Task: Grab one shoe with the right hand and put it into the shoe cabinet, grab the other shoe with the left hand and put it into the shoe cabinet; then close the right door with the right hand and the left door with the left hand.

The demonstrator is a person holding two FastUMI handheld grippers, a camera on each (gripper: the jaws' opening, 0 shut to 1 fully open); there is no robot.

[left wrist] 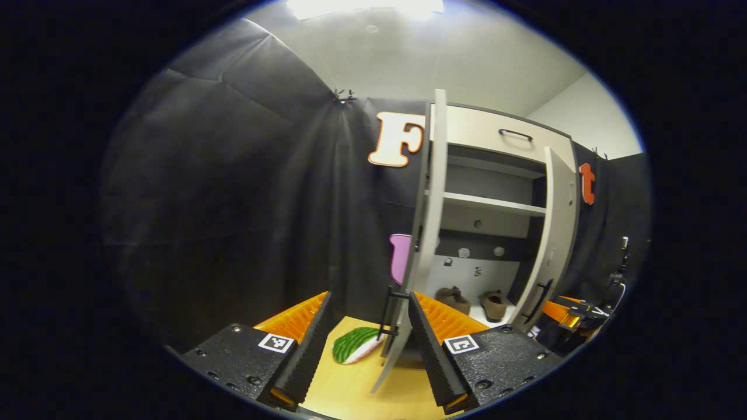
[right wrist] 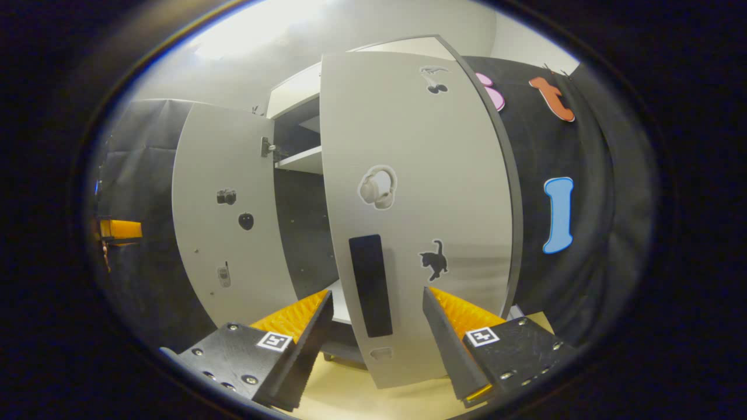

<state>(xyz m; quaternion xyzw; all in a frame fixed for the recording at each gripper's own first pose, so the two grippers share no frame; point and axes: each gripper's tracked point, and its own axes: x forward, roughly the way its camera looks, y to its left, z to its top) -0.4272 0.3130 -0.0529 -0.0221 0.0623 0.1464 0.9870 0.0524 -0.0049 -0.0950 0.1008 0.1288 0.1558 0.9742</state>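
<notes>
Facing the shoe cabinet (left wrist: pixel 496 192) from its left side, the left gripper (left wrist: pixel 365 338) is held level and low over the pale wooden floor (left wrist: pixel 350 391), fingers spread wide with nothing between them. The left door (left wrist: pixel 429 233) stands open, seen nearly edge-on, its black handle (left wrist: pixel 388 315) just above the gap between the fingers. Both brown shoes (left wrist: pixel 474 302) sit side by side on the bottom shelf, near its front edge; their details are too small to make out. The right door (left wrist: pixel 554 233) is open too, and beyond it the right gripper (left wrist: pixel 575 315) shows partly, cut off by that door. A green striped cushion-like item (left wrist: pixel 355 345) lies on the floor beside the left door's lower corner, part hidden by the door.

From the right gripper view, the right gripper (right wrist: pixel 376 338) points straight at the outer face of the right door (right wrist: pixel 408 204), fingers spread apart and empty, either side of the dark handle (right wrist: pixel 370 286). Whether a finger touches the door cannot be told. The left door (right wrist: pixel 233 221) hangs open farther off. The right door hides the cabinet's bottom shelf.
</notes>
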